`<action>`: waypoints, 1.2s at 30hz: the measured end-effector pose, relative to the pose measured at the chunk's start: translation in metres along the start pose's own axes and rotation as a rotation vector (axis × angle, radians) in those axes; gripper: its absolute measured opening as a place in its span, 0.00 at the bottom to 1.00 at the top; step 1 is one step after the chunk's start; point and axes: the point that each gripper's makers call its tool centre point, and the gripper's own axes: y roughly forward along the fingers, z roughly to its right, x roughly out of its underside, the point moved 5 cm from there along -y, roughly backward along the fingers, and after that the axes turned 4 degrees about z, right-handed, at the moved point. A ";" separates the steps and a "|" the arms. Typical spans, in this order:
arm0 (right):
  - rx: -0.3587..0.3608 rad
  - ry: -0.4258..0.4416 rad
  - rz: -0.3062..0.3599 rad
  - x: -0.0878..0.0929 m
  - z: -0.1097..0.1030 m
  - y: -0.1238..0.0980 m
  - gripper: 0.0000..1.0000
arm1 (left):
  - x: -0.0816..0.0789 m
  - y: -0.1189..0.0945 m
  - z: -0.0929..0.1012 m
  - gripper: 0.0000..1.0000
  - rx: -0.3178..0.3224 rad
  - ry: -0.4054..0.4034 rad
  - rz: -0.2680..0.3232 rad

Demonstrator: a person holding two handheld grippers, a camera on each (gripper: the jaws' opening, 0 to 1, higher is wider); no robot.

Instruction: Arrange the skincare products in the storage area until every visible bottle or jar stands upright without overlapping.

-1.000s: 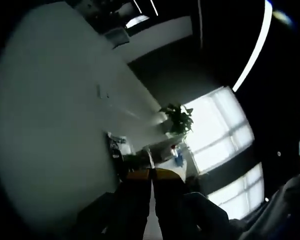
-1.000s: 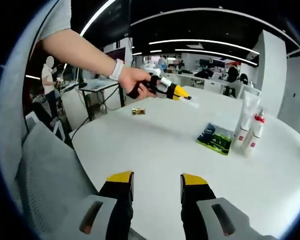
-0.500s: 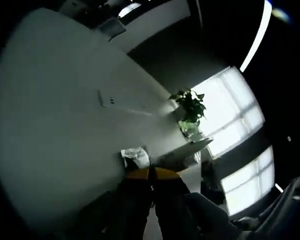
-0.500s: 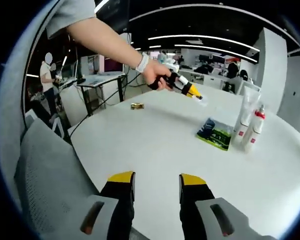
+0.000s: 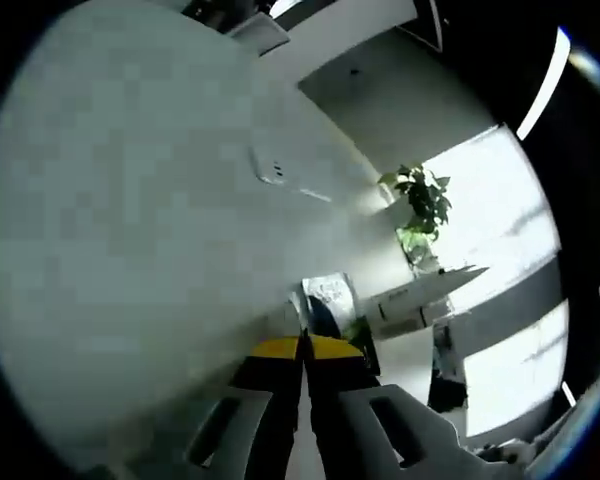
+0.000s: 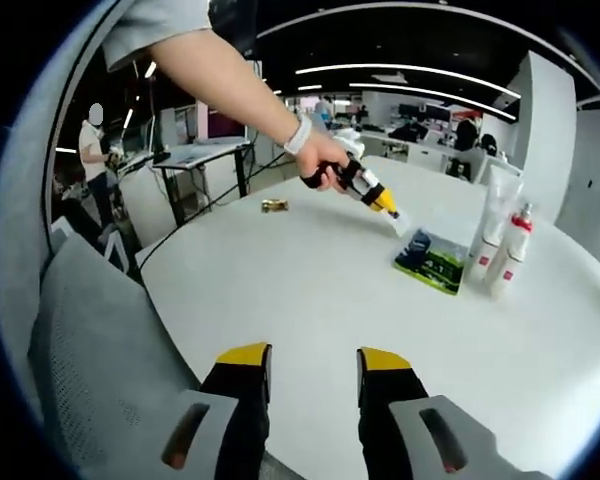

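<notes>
The left gripper (image 6: 388, 206), jaws pressed together, is held out by an extended arm; the right gripper (image 6: 307, 362) gapes.

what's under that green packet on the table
The green packet lies flat on the bare white table. Nothing shows beneath it, though whatever it covers is hidden. The left gripper reaches toward it.

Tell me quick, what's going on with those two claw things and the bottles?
Left gripper shut, tip near the green sachet. Right gripper open, empty, low over the table. White tube and red-capped bottle upright. Nothing in the way.
</notes>
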 end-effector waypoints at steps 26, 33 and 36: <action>-0.012 -0.016 -0.021 0.002 -0.001 0.001 0.28 | -0.007 0.001 -0.009 0.12 -0.179 0.071 -0.091; -0.012 -0.022 -0.012 0.001 -0.001 0.000 0.27 | -0.020 -0.046 -0.007 0.20 -0.166 0.093 -0.042; -0.014 -0.027 -0.009 0.001 -0.002 0.000 0.27 | -0.020 -0.074 -0.019 0.23 -0.214 0.186 -0.077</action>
